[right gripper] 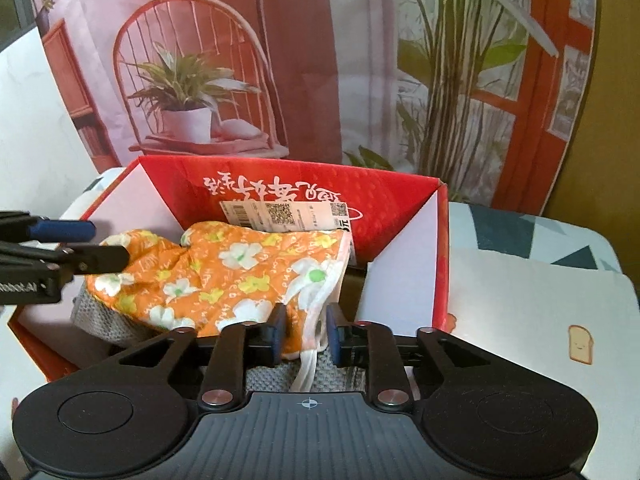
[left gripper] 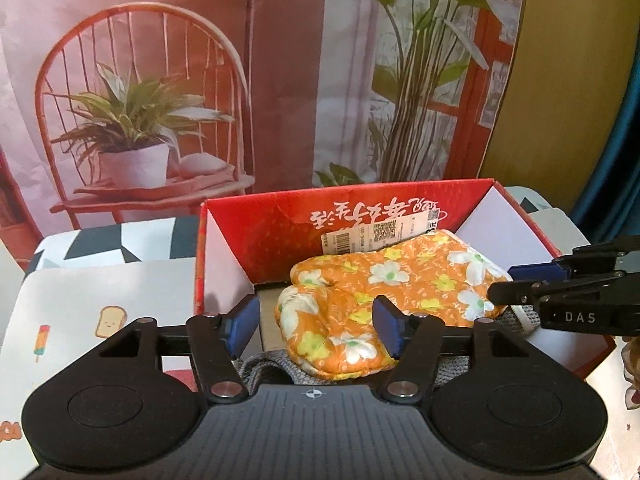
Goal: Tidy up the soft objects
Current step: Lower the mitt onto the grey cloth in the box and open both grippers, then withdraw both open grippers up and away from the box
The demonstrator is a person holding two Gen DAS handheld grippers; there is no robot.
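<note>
I find the orange flowered mitt (left gripper: 384,300) lying inside the red box (left gripper: 344,216), draped over a grey knitted cloth (right gripper: 100,322) that lines the bottom, its cuff toward the right side of the box. My left tongs (left gripper: 316,326) stand wide open around the thumb end of the mitt; the pads sit either side of the fabric without pressing it, so I judge nothing is held there. My right tongs (right gripper: 306,334) are parted only a little, the mitt's cuff and its white loop (right gripper: 308,368) lying in the gap; the pads appear clear of the cloth, which I read as a release. Both tools point down into the box from the near edge, consistent with setting the mitt flat. The box rests on a counter (left gripper: 80,304) covered with a printed mat.
</note>
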